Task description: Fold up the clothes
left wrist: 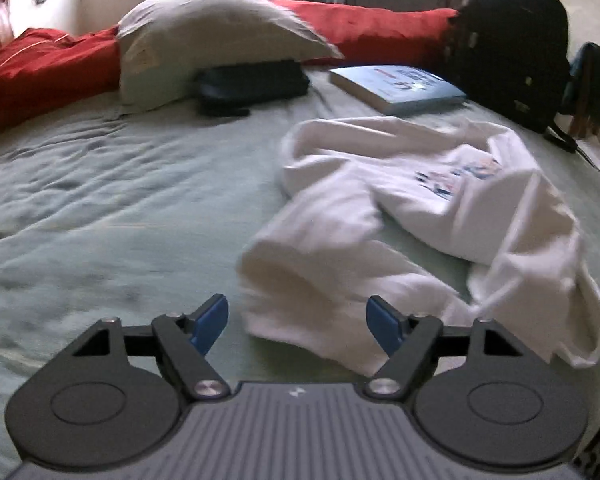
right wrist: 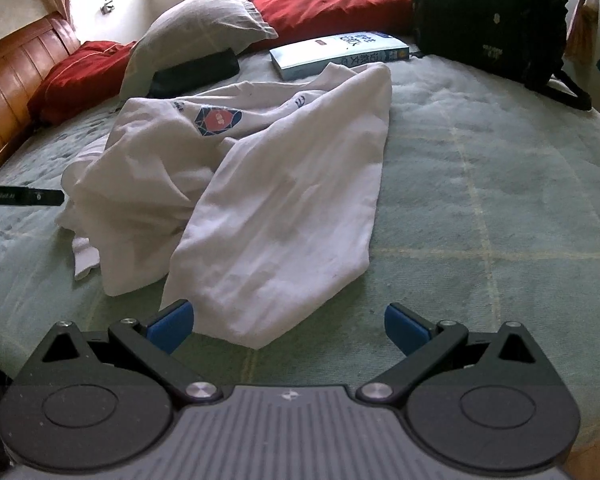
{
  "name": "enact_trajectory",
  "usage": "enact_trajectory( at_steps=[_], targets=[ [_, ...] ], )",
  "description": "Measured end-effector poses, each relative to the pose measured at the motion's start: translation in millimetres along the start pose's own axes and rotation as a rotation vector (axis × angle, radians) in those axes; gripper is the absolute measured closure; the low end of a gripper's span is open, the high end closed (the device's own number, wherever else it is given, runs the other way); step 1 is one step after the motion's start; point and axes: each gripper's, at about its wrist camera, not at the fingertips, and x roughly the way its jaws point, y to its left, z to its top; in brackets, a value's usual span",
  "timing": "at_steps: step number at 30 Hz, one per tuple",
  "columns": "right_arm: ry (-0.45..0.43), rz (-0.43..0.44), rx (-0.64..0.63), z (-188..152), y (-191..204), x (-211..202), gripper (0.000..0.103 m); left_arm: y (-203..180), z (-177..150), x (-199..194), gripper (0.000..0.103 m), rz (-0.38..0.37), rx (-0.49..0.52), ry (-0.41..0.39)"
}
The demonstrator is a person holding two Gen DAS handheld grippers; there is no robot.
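- The white T-shirt (right wrist: 236, 184) lies crumpled on the green bedspread (right wrist: 480, 200), in the middle of the right wrist view and off toward 2 o'clock in the left wrist view. No fold is made yet; layers overlap at odd angles and the printed emblem (right wrist: 218, 120) peeks out around 11 o'clock.
- The left gripper (left wrist: 296, 326) stands wide with nothing between its blue pads; a rolled sleeve or hem end lies just past the tips at 12 o'clock.
- The right gripper (right wrist: 286, 326) is wide too and grips nothing; a pointed corner of the shirt lies between its fingers without either pad pressing it.
- Risk: closing on that corner may pinch several layers at once, since the cloth is doubled there, so the bunch lifts as a lump instead of spreading flat.
- Risk: the pads may also catch the bedspread under the thin fabric and drag it up, wrinkling the working surface.
- Risk: if the two grippers take ends of different layers, pulling apart probably twists the shirt rather than opening it.
- Risk: the book (right wrist: 340, 54) at 12 o'clock and the black backpack (right wrist: 488, 20) at 1 o'clock sit near the far edge of the shirt; spreading it that way may drape cloth over the book or shove it.
- The left view is blurred, so the exact edge nearest that gripper is hard to pick out, and a misjudged grab is likely there.
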Motion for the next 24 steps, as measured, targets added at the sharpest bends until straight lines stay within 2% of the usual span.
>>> enact_trajectory(
  at_steps=[5,7,9,10,15,24],
  targets=[
    [-0.007,0.010,0.007,-4,-1,-4,0.000,-6,9,20,0.025,0.080,-0.128,-0.065],
    [-0.016,0.011,0.010,-4,-2,-7,0.000,-4,10,36,0.025,0.186,-0.153,-0.072],
    [-0.024,0.010,0.015,-5,-5,-9,0.000,1,8,51,0.027,0.276,-0.188,-0.034],
    [-0.027,0.010,0.016,-5,-6,-10,0.000,5,5,54,0.027,0.290,-0.207,-0.016],
    [-0.020,0.010,0.032,-8,-15,-5,0.000,21,3,46,0.025,0.358,-0.184,-0.020],
    [-0.014,0.047,0.029,-9,-14,1,0.000,57,30,33,0.025,0.603,-0.048,-0.024]
  ],
)
